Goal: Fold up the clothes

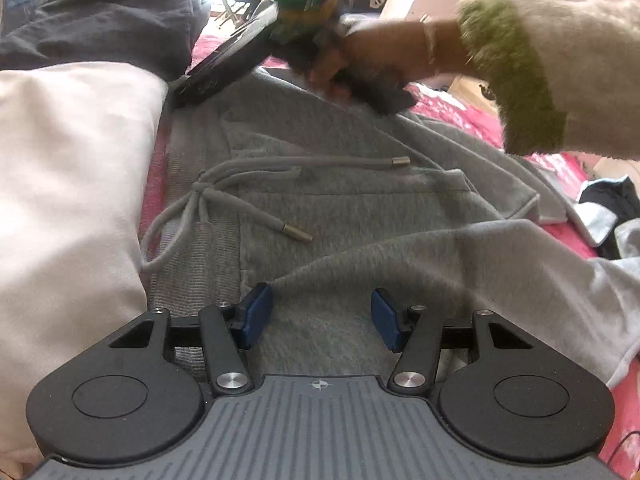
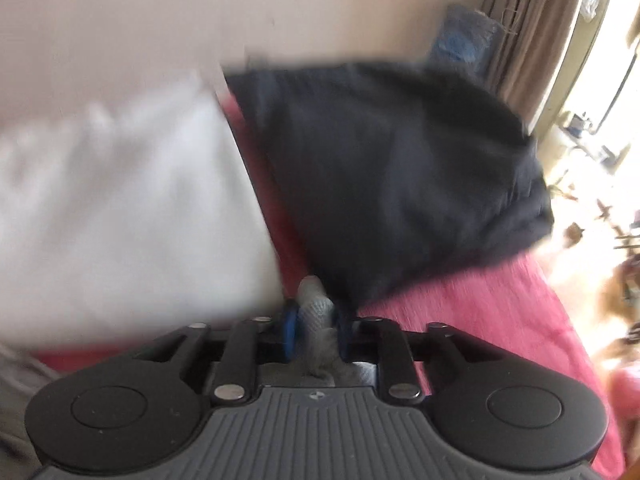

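Left tongs (image 1: 322, 318): black linkage arms, blue pads (image 1: 256, 314), spread wide with nothing between them; they hover just over a grey fleece garment with a ribbed waistband (image 1: 360, 208), the left pad at the edge of a folded-over flap of that fabric, contact not certain. Grey fleece garment: spread on the bed ahead of and under the left tongs, waistband toward the tongs' left side, a grey drawstring with metal tips (image 1: 224, 196) tied in a bow lying loose on top, ahead and slightly left. Right tongs (image 2: 316, 334): same build, drawn close together and pinching a bunched fold of the grey fleece, which pokes up between the blue pads; picture much blurred by motion. In the left wrist view the right tongs' body appears far ahead, blurred, held by a hand (image 1: 384, 56) in a fluffy cream sleeve with an olive-green cuff (image 1: 540, 76), low over the far end of the grey garment. White folded cloth (image 1: 68, 184): left of both tongs, lying on the bed. Dark navy folded garment (image 2: 396, 168): ahead and right of the right tongs, far ahead-left of the left tongs. Pink patterned bedspread (image 2: 480, 312): under everything, bare to the right of the right tongs. Beige curtain (image 2: 532, 32): far ahead-right of the right tongs.
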A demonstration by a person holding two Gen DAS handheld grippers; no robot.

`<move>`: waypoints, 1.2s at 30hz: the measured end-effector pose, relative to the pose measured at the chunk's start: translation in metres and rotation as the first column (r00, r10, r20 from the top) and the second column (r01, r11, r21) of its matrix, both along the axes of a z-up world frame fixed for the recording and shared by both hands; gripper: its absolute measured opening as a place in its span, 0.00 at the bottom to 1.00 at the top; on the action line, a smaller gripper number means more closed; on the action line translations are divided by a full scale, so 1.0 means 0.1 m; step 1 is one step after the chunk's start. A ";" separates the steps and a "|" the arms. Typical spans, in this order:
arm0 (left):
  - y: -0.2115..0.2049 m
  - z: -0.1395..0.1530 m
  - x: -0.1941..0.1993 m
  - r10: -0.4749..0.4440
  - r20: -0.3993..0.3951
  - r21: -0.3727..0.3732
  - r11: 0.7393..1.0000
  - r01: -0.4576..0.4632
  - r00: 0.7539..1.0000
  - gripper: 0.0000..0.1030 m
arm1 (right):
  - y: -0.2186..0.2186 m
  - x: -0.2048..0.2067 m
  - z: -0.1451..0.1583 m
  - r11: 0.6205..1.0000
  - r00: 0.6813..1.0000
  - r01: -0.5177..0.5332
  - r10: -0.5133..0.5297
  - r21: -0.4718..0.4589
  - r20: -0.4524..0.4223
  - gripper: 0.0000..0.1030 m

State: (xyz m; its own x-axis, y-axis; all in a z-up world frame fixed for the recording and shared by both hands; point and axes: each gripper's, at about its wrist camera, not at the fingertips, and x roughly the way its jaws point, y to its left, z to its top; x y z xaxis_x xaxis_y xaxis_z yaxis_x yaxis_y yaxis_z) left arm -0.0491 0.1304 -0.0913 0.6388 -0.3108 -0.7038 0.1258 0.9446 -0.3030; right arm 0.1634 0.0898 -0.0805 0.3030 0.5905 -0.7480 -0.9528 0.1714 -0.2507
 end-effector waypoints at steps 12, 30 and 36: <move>0.11 0.27 -0.09 -0.007 0.053 -0.029 1.000 0.008 0.999 0.57 | -1.52 0.35 1.03 0.800 0.841 0.541 -0.525 0.261 -0.134 0.68; -0.09 0.23 0.64 0.094 0.075 0.112 0.988 -0.102 0.993 0.57 | -3.95 0.00 0.87 0.486 0.483 0.874 -0.870 -0.008 -0.096 0.68; -0.14 0.09 0.78 0.141 0.085 0.190 0.969 -0.155 0.986 0.58 | -3.57 0.47 0.52 0.584 0.572 0.810 -0.807 -0.054 -0.148 0.67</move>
State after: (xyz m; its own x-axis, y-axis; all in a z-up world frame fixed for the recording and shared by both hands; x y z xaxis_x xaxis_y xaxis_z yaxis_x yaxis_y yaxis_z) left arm 0.0292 0.1165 -0.0819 0.7176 -0.0697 -0.6929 -0.0058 0.9943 -0.1060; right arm 0.2100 -0.2676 -0.0280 0.5541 0.1675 -0.8155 -0.4392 0.8909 -0.1154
